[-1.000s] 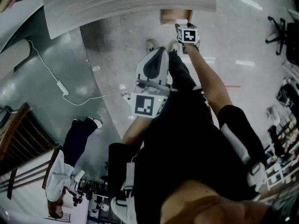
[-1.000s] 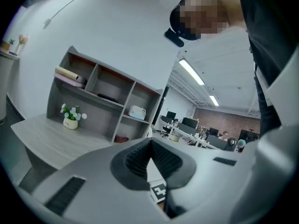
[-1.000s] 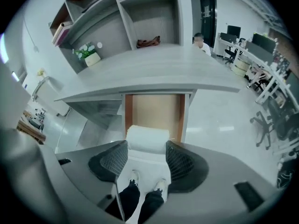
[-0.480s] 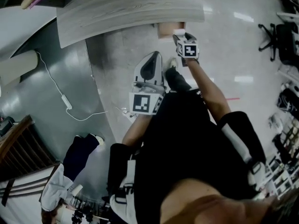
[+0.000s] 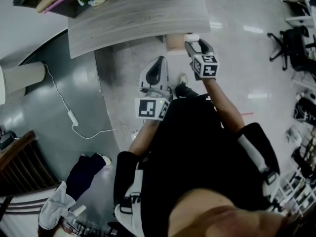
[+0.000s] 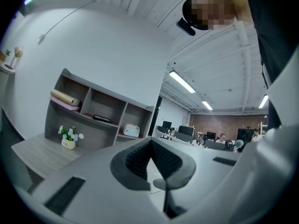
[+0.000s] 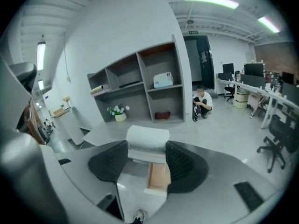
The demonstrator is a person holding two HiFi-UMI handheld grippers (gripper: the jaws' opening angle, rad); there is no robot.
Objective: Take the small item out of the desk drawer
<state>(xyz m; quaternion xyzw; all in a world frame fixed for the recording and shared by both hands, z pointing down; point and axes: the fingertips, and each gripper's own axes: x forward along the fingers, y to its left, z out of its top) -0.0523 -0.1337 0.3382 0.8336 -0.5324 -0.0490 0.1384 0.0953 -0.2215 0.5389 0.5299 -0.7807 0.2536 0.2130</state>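
The item (image 7: pixel 147 143), a small white block, is clamped between the jaws of the right gripper (image 7: pixel 147 154). The jaws stand apart only by its width and press on both its sides. In the head view it shows white at the jaw tips (image 5: pixel 193 37). Just below the jaws the drawer (image 7: pixel 158 177) stands pulled out from under the bench (image 7: pixel 106 135), its pale wood inside showing (a shoe (image 7: pixel 138 216) is on the floor under it). Beyond the jaws, on the bench, are a flower pot (image 7: pixel 120 112) and a shelf unit (image 7: pixel 140 83). The left gripper (image 6: pixel 152 148) has its jaws closed tip to tip with nothing between them. In the head view it (image 5: pixel 157 65) hangs left of the right gripper (image 5: pixel 196 44), clear of the bench edge.
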